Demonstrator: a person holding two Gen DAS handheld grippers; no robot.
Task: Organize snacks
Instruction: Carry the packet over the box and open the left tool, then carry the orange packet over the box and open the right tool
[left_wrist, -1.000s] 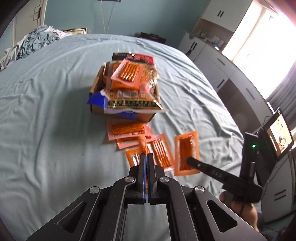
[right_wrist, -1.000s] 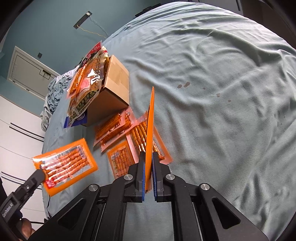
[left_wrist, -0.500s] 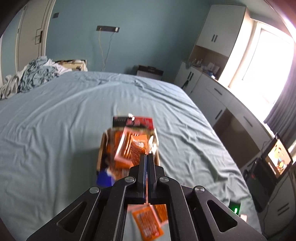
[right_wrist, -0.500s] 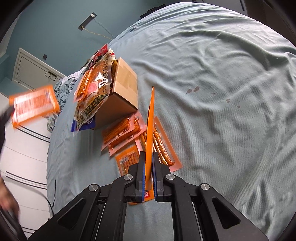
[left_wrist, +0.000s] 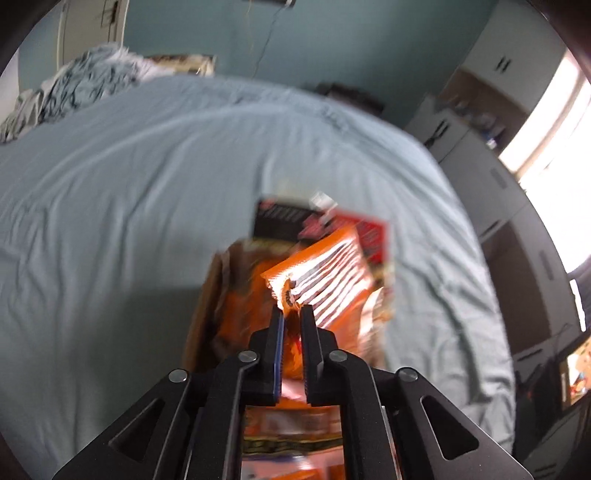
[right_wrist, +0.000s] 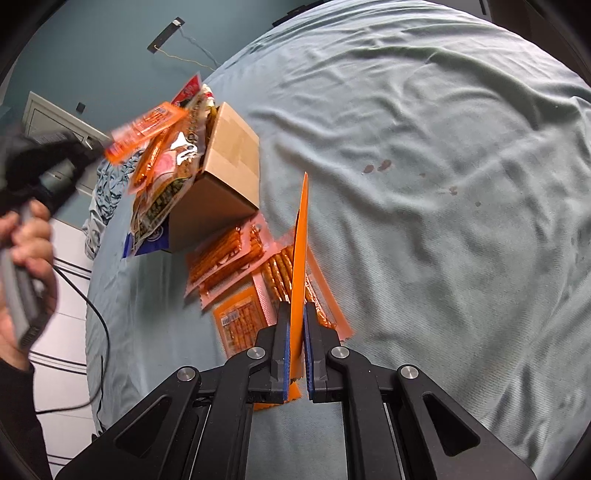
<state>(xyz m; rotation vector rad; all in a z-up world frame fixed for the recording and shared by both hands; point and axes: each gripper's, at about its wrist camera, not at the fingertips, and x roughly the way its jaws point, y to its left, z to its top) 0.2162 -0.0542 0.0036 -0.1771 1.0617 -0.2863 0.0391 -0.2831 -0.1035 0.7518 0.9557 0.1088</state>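
Note:
My left gripper (left_wrist: 291, 310) hangs over the snack-filled cardboard box (left_wrist: 207, 306). Its jaws are opening: a narrow gap shows, and the corner of an orange snack packet (left_wrist: 325, 269) sits at the fingertips, above the box. The right wrist view shows the same packet (right_wrist: 144, 129) at the left gripper's (right_wrist: 92, 146) tip, over the box (right_wrist: 229, 162). My right gripper (right_wrist: 297, 306) is shut on another orange packet (right_wrist: 301, 240), seen edge-on and upright, above several loose packets (right_wrist: 229, 254) lying on the bed.
The pale blue bed sheet (right_wrist: 443, 221) spreads wide to the right of the box. A person's hand (right_wrist: 26, 236) grips the left handle, with a black cable (right_wrist: 99, 332) trailing below. Clothes (left_wrist: 74, 85) are piled at the far left, and white cabinets (left_wrist: 480, 166) line the right wall.
My left gripper carried its orange packet from low beside the loose packets up over the box, and its jaws have parted slightly. The right gripper stays still with its packet.

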